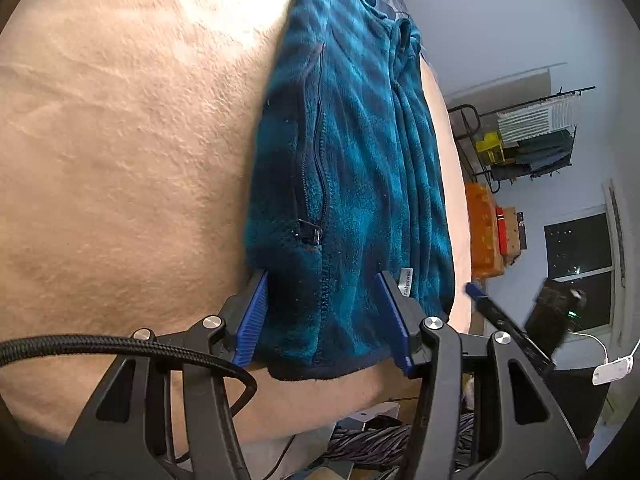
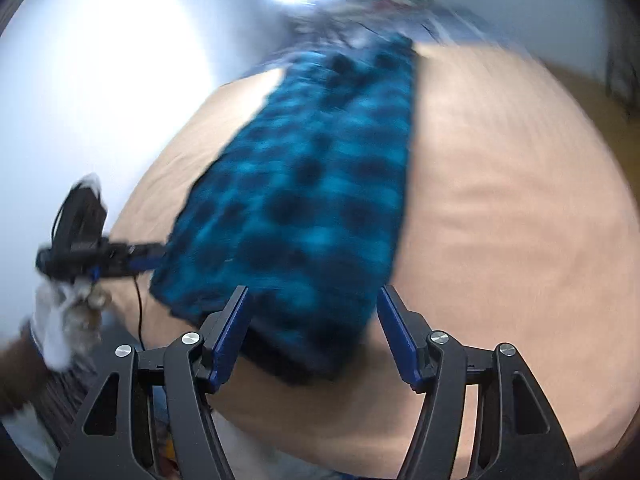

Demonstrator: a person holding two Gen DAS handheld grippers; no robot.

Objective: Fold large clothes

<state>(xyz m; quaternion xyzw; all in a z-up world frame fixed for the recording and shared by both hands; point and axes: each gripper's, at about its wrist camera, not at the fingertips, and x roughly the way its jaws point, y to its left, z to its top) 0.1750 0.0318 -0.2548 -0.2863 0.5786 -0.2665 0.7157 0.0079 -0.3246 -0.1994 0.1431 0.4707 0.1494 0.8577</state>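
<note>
Left wrist view: teal fleece jacket (image 1: 352, 184), folded narrow, lies on beige bed (image 1: 120, 160); left gripper (image 1: 326, 314) jaws apart astride its hem (prob. for next fold). Right gripper (image 2: 312, 332) also gapes, holding nothing.

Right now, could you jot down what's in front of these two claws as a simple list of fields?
garment: blue fleece jacket, folded into a long narrow strip, zipper pocket showing
surface: tan bed cover, jacket lying flat on it
left claw: jaws apart, one on each side of the jacket's near hem, not pinching it
right claw: jaws apart over the same end of the jacket, nothing held
background: wire rack by the wall, dark window
picture quality: right view blurred
</note>
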